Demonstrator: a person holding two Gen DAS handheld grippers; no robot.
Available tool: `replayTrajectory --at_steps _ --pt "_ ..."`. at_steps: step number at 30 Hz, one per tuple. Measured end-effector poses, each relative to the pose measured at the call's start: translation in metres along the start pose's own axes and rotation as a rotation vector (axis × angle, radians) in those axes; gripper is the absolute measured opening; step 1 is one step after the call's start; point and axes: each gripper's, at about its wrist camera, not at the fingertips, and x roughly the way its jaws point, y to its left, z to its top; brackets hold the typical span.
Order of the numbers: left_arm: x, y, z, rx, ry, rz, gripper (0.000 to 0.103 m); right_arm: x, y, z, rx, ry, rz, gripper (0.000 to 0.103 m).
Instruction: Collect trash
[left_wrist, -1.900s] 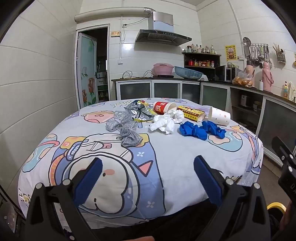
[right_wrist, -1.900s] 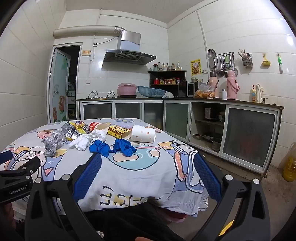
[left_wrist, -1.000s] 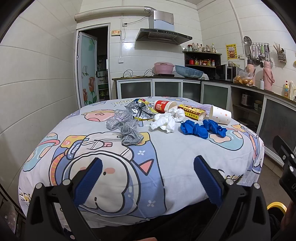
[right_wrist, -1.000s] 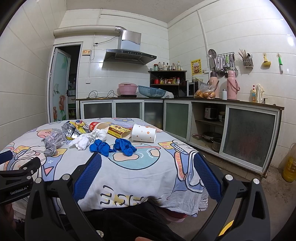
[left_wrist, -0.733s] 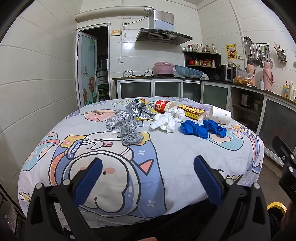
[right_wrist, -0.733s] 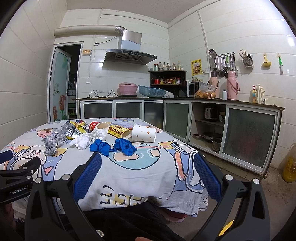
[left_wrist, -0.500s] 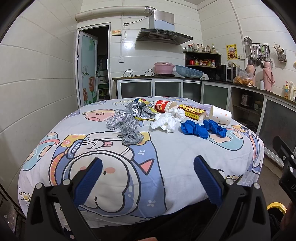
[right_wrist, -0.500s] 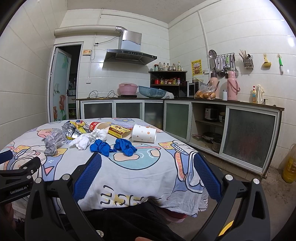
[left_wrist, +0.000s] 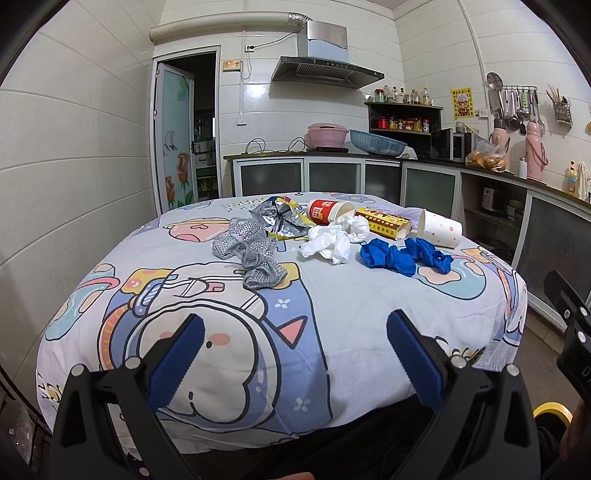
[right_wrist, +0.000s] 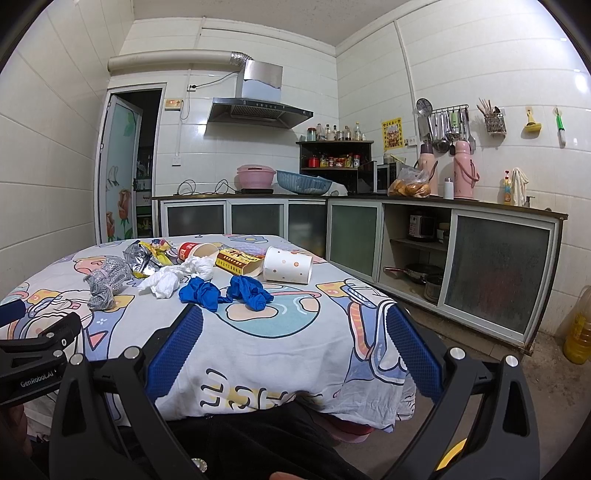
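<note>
**Readable lettering in the kitchen**

The left gripper (right_wrist: 22, 334), seen at the near left from the right wrist, carries white lettering, "GenRobot.AI", on its black body. The tablecloth (right_wrist: 258, 397) shows large printed characters on its near overhang, not clearly legible. Print on the yellow box (right_wrist: 238, 261) and red cup (left_wrist: 325, 211) is too small to read.

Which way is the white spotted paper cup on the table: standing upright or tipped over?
Tipped over. The paper cup lies on its side on the table, its dotted wall facing up, beside the yellow box.
</note>
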Motion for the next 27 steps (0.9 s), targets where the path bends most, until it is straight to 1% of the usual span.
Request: replayTrajectory --at_steps 27 --pt "-0.0002 -0.0005 -0.0001 -0.001 0.001 0.001 0.095 0.002 0.0013 -0.0008 -0.001 0.003 -0.002 0.095"
